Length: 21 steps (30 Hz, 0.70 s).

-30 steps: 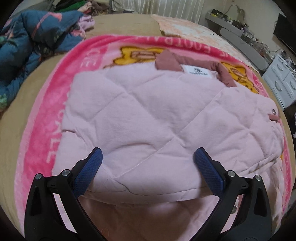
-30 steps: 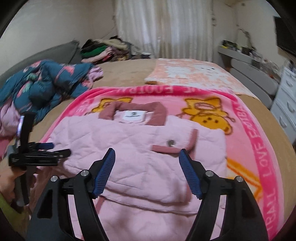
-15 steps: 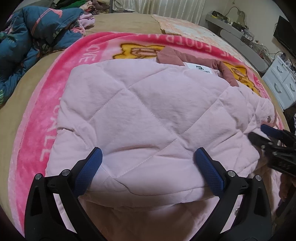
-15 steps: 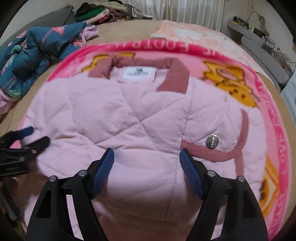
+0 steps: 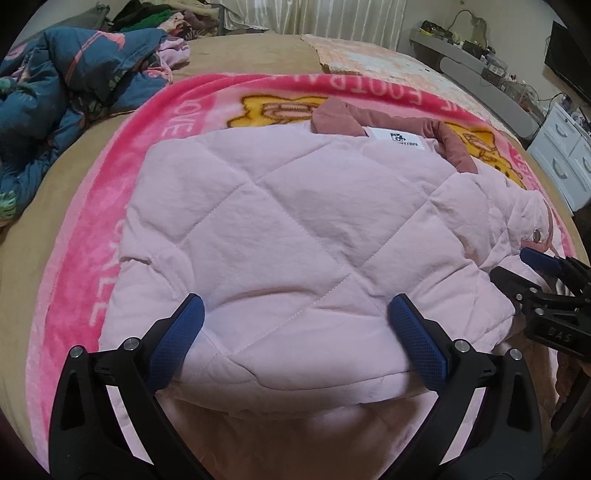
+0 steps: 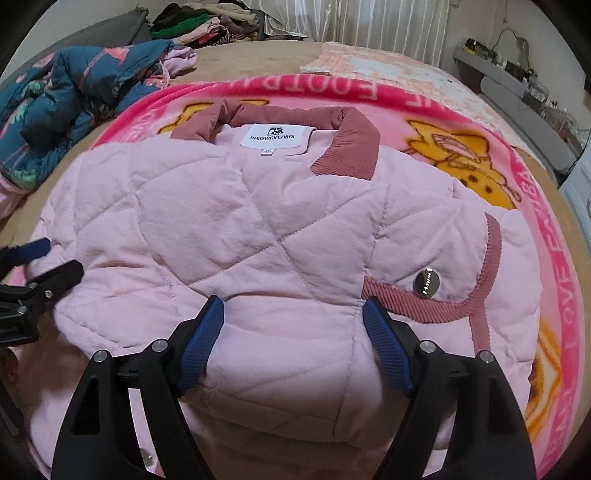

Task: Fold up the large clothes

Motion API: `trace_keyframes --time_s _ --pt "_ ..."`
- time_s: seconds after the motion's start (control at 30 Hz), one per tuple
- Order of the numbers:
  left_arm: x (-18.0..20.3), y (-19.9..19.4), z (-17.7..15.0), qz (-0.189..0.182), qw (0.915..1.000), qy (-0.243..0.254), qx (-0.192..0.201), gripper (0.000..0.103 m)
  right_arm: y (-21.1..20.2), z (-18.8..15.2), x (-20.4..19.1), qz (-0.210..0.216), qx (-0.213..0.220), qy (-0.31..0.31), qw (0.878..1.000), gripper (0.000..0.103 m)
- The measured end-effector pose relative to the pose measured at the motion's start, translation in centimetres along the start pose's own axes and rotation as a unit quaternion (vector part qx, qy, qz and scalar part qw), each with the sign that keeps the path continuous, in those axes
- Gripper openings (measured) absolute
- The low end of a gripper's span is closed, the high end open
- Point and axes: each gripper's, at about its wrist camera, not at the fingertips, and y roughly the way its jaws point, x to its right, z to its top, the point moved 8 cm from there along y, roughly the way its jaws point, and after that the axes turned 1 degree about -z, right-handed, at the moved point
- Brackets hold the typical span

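A pale pink quilted jacket point(image 5: 295, 221) with a dusty-rose collar point(image 6: 347, 144) and a white label lies folded on a pink blanket point(image 5: 85, 236). My left gripper point(image 5: 295, 306) hovers open over the jacket's near folded edge, its blue pads wide apart with padded fabric between them. My right gripper point(image 6: 292, 306) sits low on the jacket's right part beside a rose trim and a metal snap point(image 6: 426, 282). Its jaws are opening, and puffy fabric bulges between them. Each gripper shows in the other's view: the right gripper point(image 5: 511, 263) and the left gripper point(image 6: 61, 256).
The blanket covers a tan bed point(image 5: 240, 51). A heap of blue patterned bedding point(image 5: 62, 96) lies at the far left, with piled clothes point(image 6: 199, 22) behind it. A peach cloth point(image 6: 388, 70) lies at the head, and white drawers point(image 5: 565, 155) and a grey shelf stand on the right.
My right gripper came down and closer to the jacket, which now fills its view, and its jaws spread a little. It entered the left wrist view at the right edge. The left gripper stayed put.
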Motion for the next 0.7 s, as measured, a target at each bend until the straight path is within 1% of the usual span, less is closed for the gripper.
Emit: trace_keyframes --time_s 0.13,0.33,0.47,0.7 --pt "0.1 -1.0 0.1 -0.002 1.0 0.001 0.005 0.095 -1.7 -0.3 0.2 0.007 0.012 0.005 1.0 0.082" --pt "0.5 -2.7 0.2 -0.007 0.9999 0.002 0.015 0.095 -4.1 -1.0 0.2 0.024 0.031 0.023 0.999 0.09" --pt "0.4 -3.7 0.2 -0.005 0.9999 -0.001 0.014 0.095 -5.2 -1.3 0.4 0.031 0.035 0.031 0.998 0.09" --pt "0.8 -5.5 0.3 -0.005 0.9997 -0.005 0.021 0.095 -7.3 -1.3 0.5 0.031 0.05 0.037 0.998 0.09"
